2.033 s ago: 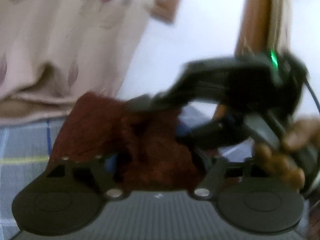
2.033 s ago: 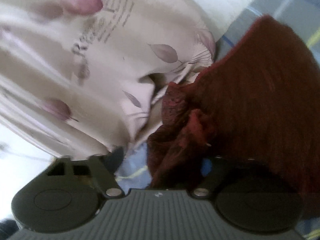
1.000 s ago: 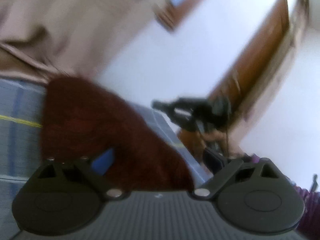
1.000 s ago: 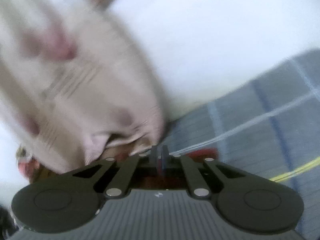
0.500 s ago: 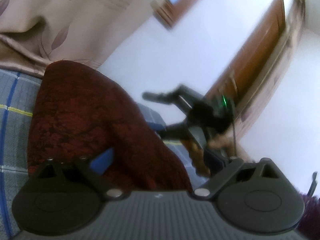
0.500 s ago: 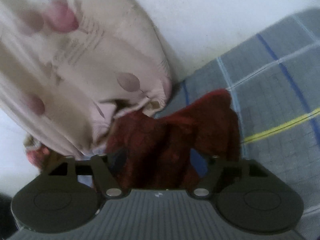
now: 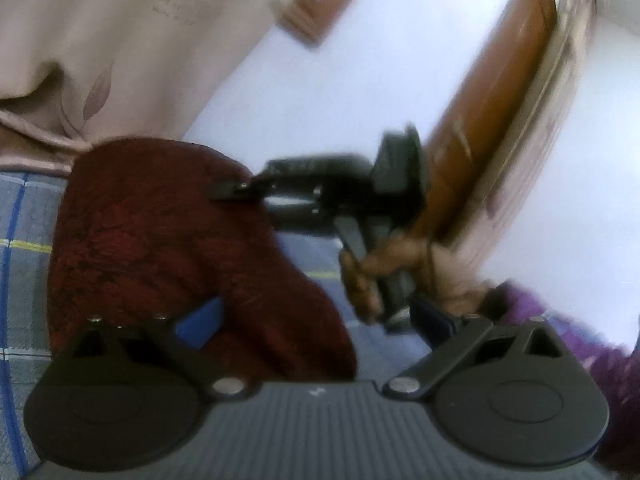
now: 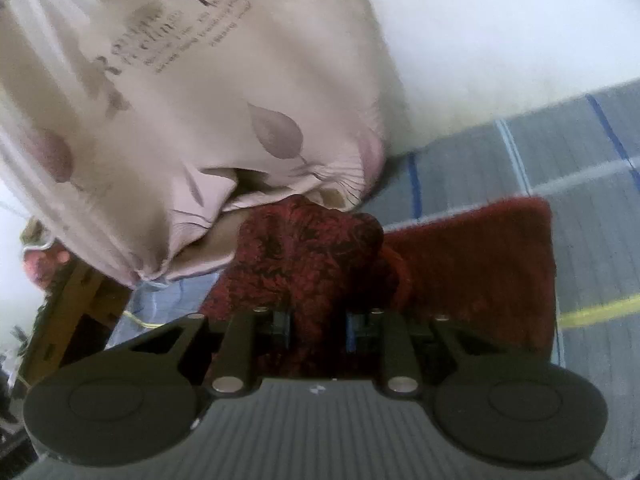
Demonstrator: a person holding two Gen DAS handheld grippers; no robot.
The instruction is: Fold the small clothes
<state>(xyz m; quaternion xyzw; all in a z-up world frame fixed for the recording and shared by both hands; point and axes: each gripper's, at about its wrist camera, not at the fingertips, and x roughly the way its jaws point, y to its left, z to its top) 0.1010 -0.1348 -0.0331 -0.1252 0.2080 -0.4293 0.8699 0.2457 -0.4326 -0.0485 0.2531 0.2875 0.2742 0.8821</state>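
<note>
A dark red patterned garment [image 7: 168,240] lies on the grey checked bed sheet [image 7: 24,264]. My left gripper [image 7: 316,322] is wide open, its blue-padded fingers [image 7: 200,322] over the garment's near edge, holding nothing. My right gripper [image 8: 318,326] is closing on a bunched fold of the red garment [image 8: 308,256]; the cloth fills the narrow gap between its fingers. In the left wrist view the right gripper [image 7: 228,190] reaches in from the right, its tip at the garment's far edge, held by a hand [image 7: 368,276].
A beige leaf-print pillow [image 8: 180,100] lies just behind the garment against the white wall [image 8: 500,32]. A wooden door [image 7: 492,128] stands to the right. A wooden bed frame [image 8: 76,312] shows at the left. Purple cloth [image 7: 600,344] is at the far right.
My right gripper has come down onto the garment's far edge and narrowed around a bunched fold. The left gripper has stayed open over the near edge.
</note>
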